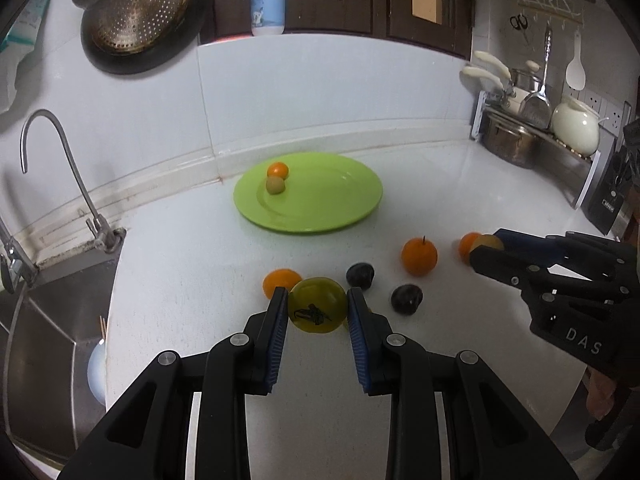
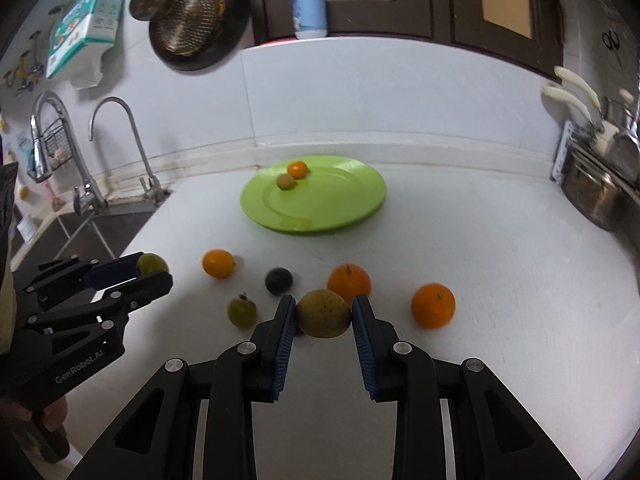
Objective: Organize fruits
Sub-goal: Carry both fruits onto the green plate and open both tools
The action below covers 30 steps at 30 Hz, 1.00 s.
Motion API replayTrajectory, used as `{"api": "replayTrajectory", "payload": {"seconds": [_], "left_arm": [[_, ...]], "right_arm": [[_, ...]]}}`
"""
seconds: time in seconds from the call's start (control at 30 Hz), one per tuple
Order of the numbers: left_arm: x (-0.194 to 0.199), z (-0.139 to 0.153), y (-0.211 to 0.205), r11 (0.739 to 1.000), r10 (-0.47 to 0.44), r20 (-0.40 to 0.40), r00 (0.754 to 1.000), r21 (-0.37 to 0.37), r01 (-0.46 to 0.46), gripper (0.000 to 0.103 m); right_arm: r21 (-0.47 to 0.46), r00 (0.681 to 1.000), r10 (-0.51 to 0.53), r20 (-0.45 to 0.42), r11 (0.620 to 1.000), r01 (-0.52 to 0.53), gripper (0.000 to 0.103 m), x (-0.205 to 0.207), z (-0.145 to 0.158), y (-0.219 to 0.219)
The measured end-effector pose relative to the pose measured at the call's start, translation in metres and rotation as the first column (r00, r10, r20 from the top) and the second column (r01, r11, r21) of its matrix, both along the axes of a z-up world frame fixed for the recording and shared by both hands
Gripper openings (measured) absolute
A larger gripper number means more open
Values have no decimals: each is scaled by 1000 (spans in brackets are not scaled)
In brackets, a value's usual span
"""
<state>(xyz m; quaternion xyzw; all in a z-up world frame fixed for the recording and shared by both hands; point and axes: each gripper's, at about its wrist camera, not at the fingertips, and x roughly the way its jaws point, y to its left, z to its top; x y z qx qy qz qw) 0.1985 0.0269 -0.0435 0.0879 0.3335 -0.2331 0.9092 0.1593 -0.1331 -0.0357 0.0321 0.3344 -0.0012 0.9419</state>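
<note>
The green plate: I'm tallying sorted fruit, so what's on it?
On the green plate sit a small orange and a yellowish fruit, touching. Nothing else shows.

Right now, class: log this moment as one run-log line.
left gripper: shut on green fruit | right gripper: shut on yellow-brown fruit | green plate: two fruits

Left claw (image 1: 318,300) grips yellow-green fruit (image 1: 317,310) between both pads. Green plate (image 1: 320,208) on counter (image 1: 200,264) carries two small fruits.
</note>
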Motion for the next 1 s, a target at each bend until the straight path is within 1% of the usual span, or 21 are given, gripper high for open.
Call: {"api": "replayTrajectory", "payload": {"seconds": [0.23,0.37,0.67,0.8,1.0], "left_arm": [[8,13,-3,1000,-20,19,1000,-18,20,30],[15,20,-5,999,-28,31,999,-25,29,30],[39,32,-15,999,-33,60,998,-23,34,30],[54,38,-17,999,-28,63,998,-32,30,30],[72,46,-24,999,-28,84,996,-28,31,30]], "right_arm": [[18,998,51,43,999,-52,30,12,15,5],[28,996,62,68,998,-64,30,21,22,5],[59,991,91,94,994,-96,30,51,37,-2],[33,988,101,118,994,-106,30,64,47,-3],[24,984,117,133,992,-121,30,87,57,-8]]}}
